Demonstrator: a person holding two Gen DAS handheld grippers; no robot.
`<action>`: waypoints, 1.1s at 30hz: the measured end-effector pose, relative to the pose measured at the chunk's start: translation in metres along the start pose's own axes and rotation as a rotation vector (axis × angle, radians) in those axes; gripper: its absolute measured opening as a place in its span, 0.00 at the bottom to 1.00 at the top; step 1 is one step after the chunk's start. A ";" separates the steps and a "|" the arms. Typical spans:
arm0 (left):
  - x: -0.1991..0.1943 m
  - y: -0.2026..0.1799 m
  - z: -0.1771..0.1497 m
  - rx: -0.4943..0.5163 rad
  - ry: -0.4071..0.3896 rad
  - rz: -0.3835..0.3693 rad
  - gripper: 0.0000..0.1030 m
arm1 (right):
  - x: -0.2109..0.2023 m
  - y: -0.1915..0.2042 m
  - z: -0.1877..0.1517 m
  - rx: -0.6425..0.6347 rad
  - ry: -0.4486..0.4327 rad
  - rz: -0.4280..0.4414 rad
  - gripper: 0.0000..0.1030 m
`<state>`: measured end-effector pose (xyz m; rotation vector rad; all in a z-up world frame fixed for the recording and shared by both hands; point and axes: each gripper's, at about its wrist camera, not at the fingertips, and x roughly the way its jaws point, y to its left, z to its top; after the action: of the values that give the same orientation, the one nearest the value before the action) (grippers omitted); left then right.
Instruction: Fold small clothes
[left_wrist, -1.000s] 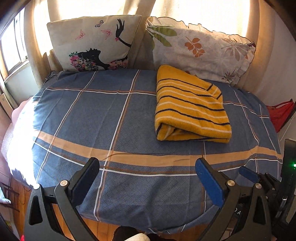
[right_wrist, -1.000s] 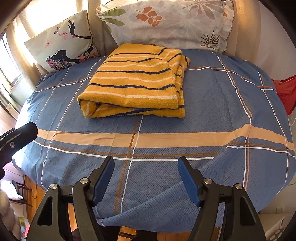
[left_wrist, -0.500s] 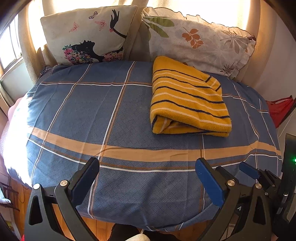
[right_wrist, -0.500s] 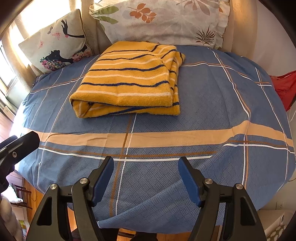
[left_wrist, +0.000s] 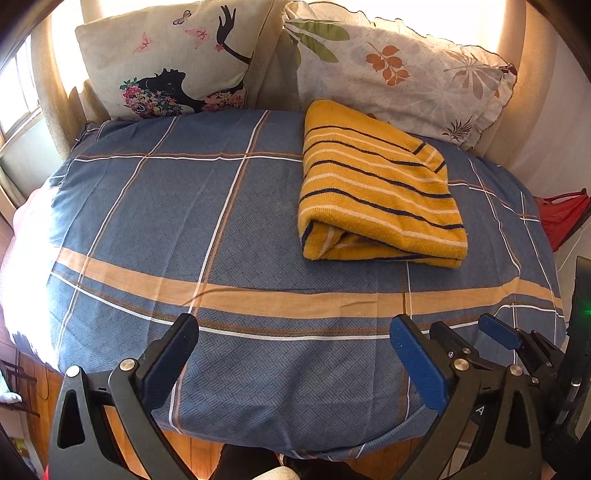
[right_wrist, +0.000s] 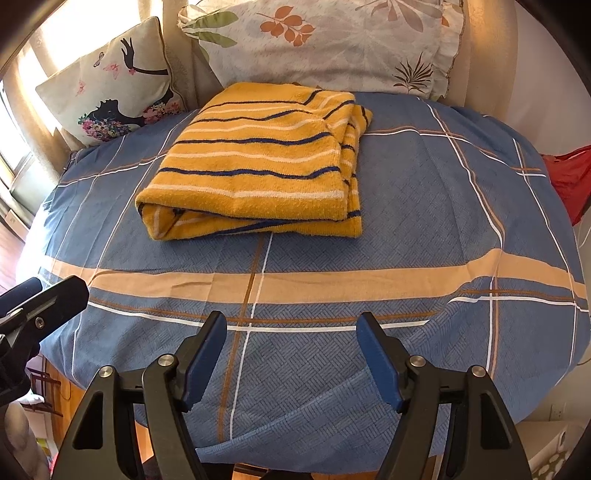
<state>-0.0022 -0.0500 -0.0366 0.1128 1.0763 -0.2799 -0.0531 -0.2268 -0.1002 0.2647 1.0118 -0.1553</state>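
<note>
A folded yellow garment with dark blue and white stripes (left_wrist: 373, 188) lies on the blue checked bed cover (left_wrist: 184, 221), near the pillows; it also shows in the right wrist view (right_wrist: 258, 166). My left gripper (left_wrist: 295, 350) is open and empty over the near edge of the bed, well short of the garment. My right gripper (right_wrist: 291, 347) is open and empty, also at the near edge. The right gripper shows at the lower right of the left wrist view (left_wrist: 498, 336), and one left finger shows at the left edge of the right wrist view (right_wrist: 40, 306).
Two pillows lean at the head of the bed: one with a woman's silhouette (left_wrist: 173, 62) and one with leaves (left_wrist: 399, 70). A red cloth (left_wrist: 561, 218) hangs past the right side. A window (left_wrist: 18, 92) is at the left. Wooden floor shows below the bed edge.
Both grippers have drifted forward and a little lower toward the bed, so the garment sits lower and larger in both views. The garment has not moved. Both stay open.
</note>
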 end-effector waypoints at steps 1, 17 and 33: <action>0.000 0.000 0.000 0.001 0.002 0.000 1.00 | 0.001 0.000 0.000 0.001 0.002 0.000 0.74; 0.013 -0.010 0.005 -0.005 0.031 -0.002 1.00 | 0.010 -0.012 0.007 0.006 0.013 0.004 0.75; 0.029 -0.010 0.009 -0.035 0.080 -0.007 1.00 | 0.016 -0.016 0.011 -0.020 0.010 0.002 0.75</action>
<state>0.0148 -0.0667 -0.0572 0.0895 1.1610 -0.2650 -0.0395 -0.2453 -0.1103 0.2485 1.0228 -0.1425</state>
